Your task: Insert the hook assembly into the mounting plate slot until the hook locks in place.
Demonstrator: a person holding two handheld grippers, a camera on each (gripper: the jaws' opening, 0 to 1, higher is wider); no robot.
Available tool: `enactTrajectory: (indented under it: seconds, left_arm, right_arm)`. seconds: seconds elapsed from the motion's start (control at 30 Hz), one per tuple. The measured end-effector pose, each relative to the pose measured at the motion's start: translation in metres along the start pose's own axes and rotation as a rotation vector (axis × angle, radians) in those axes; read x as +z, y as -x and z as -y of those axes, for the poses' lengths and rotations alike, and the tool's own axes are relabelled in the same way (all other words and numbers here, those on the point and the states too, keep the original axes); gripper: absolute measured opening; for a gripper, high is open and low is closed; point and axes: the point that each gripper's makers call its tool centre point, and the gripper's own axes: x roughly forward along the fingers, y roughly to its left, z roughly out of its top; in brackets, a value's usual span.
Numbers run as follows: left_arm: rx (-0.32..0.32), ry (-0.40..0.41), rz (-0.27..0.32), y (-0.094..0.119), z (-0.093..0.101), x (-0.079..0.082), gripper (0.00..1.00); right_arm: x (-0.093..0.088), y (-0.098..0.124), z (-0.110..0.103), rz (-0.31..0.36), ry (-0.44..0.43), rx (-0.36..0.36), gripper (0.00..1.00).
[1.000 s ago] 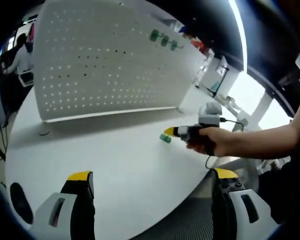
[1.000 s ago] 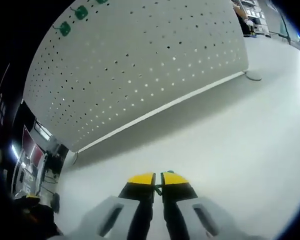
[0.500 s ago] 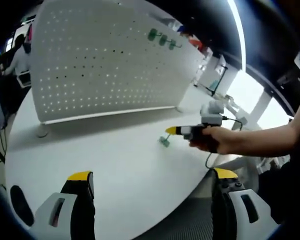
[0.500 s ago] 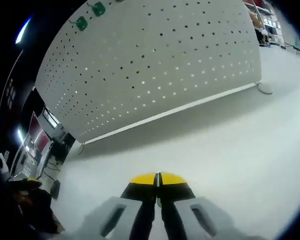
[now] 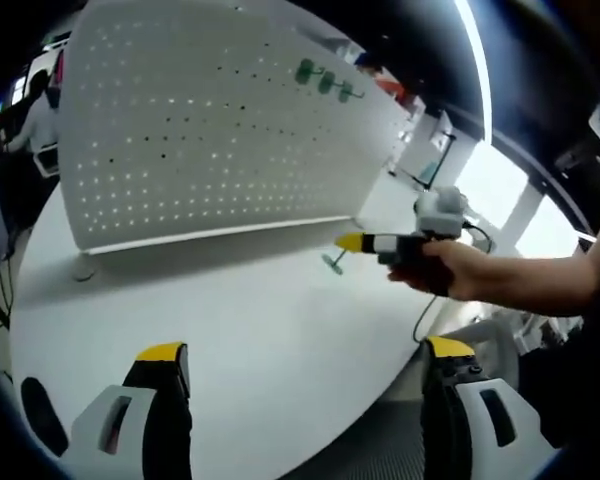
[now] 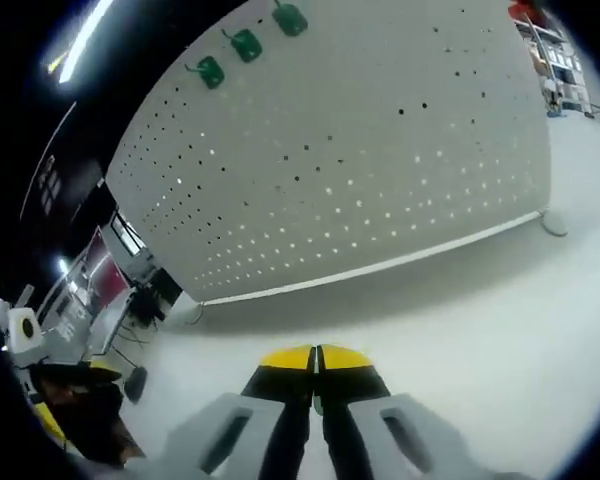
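White pegboard [image 6: 360, 150] dotted with holes — 3 green hooks [image 6: 245, 44]; yellow-tipped jaws.

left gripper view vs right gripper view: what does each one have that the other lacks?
Left gripper view: a hand holding the right gripper, a green hook hanging from its tip above the white table, and the left gripper with jaws wide apart.

Right gripper view: the right gripper's jaws seen from behind, pressed together, and dim monitors beside the board.

Both: the white pegboard, three green hooks mounted near its top edge, the table.
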Motion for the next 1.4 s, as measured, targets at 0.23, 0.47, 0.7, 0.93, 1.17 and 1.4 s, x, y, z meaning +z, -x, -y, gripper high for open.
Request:
enactTrajectory:
  seconds: [0.23, 0.47, 0.7, 0.93, 1.17, 1.4]
  left_arm:
    - [0.01, 0.002, 0.01, -0.006, -0.002, 0.015, 0.93]
    - [-0.026, 0.005, 0.016, -0.006, 0.001, 0.026, 0.85]
    - [-0.06, 0.01, 0.007, -0.007, 0.01, 0.024, 0.78]
    - [-0.069, 0.064, 0.001, -0.003, 0.008, 0.02, 0.68]
    - [-0.108, 0.106, 0.004, 0.0, 0.015, 0.022, 0.52]
    - [-0.192, 0.173, 0.014, 0.005, 0.027, 0.025, 0.37]
  right_arm:
    - [0.019, 0.01, -0.051, 0.026, 0.041, 0.143, 0.0]
    - [0.011, 0.026, -0.098, -0.021, 0.112, 0.32, 0.0]
    - [-0.005, 0.053, -0.15, -0.082, 0.19, 0.583, 0.0]
    - [-0.014, 0.077, -0.175, -0.123, 0.273, 0.717, 0.0]
    - [-0.022, 0.088, -0.187, -0.144, 0.328, 0.783, 0.0]
    - [-0.024, 0.1, -0.195, -0.14, 0.409, 0.857, 0.0]
